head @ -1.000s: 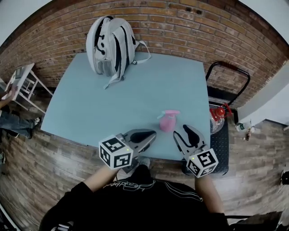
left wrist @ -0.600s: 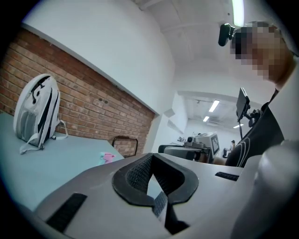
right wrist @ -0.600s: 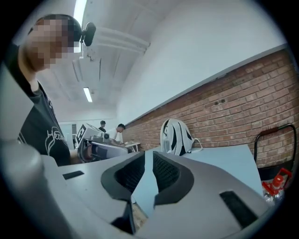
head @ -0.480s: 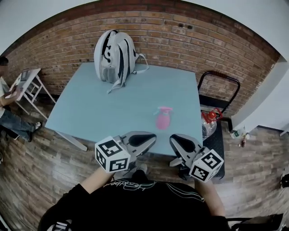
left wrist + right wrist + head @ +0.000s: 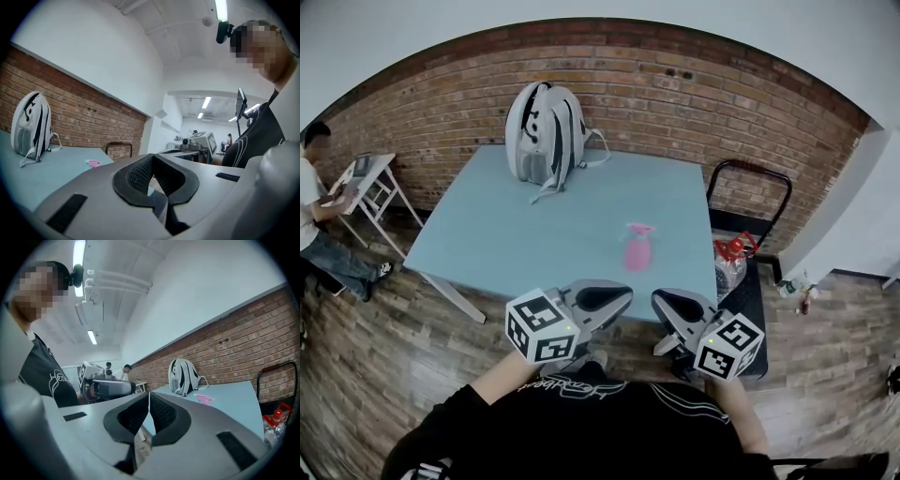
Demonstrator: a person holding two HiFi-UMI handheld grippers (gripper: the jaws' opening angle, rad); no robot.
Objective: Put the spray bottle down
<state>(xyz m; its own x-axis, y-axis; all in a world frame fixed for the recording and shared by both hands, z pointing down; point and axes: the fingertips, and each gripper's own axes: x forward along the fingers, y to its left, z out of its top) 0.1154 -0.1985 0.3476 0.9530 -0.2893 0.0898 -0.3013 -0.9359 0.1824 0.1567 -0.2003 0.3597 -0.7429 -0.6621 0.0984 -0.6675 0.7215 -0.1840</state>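
The pink spray bottle (image 5: 637,248) stands upright on the light blue table (image 5: 534,225), near its front right part, with nothing touching it. It shows small and far off in the left gripper view (image 5: 93,163) and the right gripper view (image 5: 204,398). Both grippers hang off the table's front edge, close to my body. My left gripper (image 5: 614,298) is shut and empty, its pads meeting at the tip (image 5: 152,157). My right gripper (image 5: 666,300) is shut too, with nothing between its pads (image 5: 149,393).
A grey and white backpack (image 5: 544,131) stands at the table's far left end. A black cart (image 5: 750,216) with red-capped bottles (image 5: 733,253) sits to the right of the table. A person (image 5: 314,187) sits at a small white table (image 5: 370,178) at far left. A brick wall is behind.
Both grippers drew back from the table toward my body and rose. The right jaws went from open beside the bottle to shut. The bottle stayed standing on the table.
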